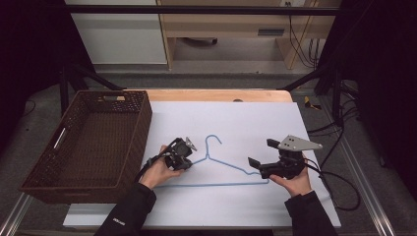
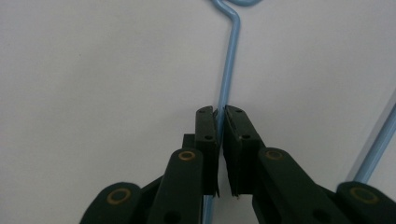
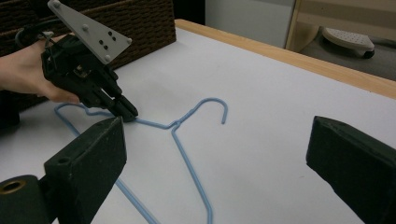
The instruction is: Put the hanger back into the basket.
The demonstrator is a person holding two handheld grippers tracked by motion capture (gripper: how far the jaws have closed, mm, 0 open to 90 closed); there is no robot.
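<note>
A light blue wire hanger (image 1: 216, 185) lies flat on the white sheet (image 1: 246, 123), its hook pointing to the far side. My left gripper (image 1: 188, 162) is shut on the hanger's left shoulder wire. In the left gripper view the thin wire (image 2: 229, 56) runs up out of the closed pads (image 2: 206, 128). My right gripper (image 1: 262, 152) is held open just above the hanger's right end, with nothing between its jaws. The right gripper view has its wide-apart fingers (image 3: 93, 154) framing the hanger (image 3: 173, 125) and the left gripper (image 3: 125, 111) clamped on it.
A brown wicker basket (image 1: 142, 123) stands at the table's left, close to the left hand; it also shows in the right gripper view (image 3: 140, 23). The wooden table edge (image 1: 221, 95) runs along the far side. Cables trail off the table's right side (image 1: 339, 187).
</note>
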